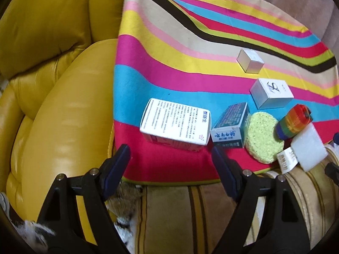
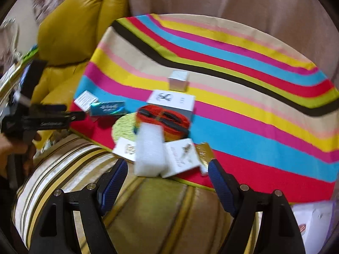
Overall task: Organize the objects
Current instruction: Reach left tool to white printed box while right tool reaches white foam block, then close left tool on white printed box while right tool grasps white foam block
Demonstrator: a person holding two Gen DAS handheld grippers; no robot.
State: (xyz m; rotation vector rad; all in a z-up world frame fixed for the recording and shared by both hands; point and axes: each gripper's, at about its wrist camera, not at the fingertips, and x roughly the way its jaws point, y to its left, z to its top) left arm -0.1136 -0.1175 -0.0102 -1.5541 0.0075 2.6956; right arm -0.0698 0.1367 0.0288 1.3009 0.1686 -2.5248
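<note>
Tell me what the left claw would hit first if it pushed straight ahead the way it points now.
Most likely the large white box with printed text, lying on the striped cloth just beyond the open left claw. Depth is unclear; it might meet the cloth's red edge first.

On the striped cloth [image 1: 169,67] lie seven boxes: two silver ones [image 1: 250,61], one white printed [image 1: 175,123], one blue-green [image 1: 229,124], and three small white ones [image 2: 182,156]. There is one green sponge [image 1: 262,137], one rainbow spring toy [image 1: 294,120], one white foam block [image 2: 150,150] and one gold packet [image 2: 204,151].
</note>
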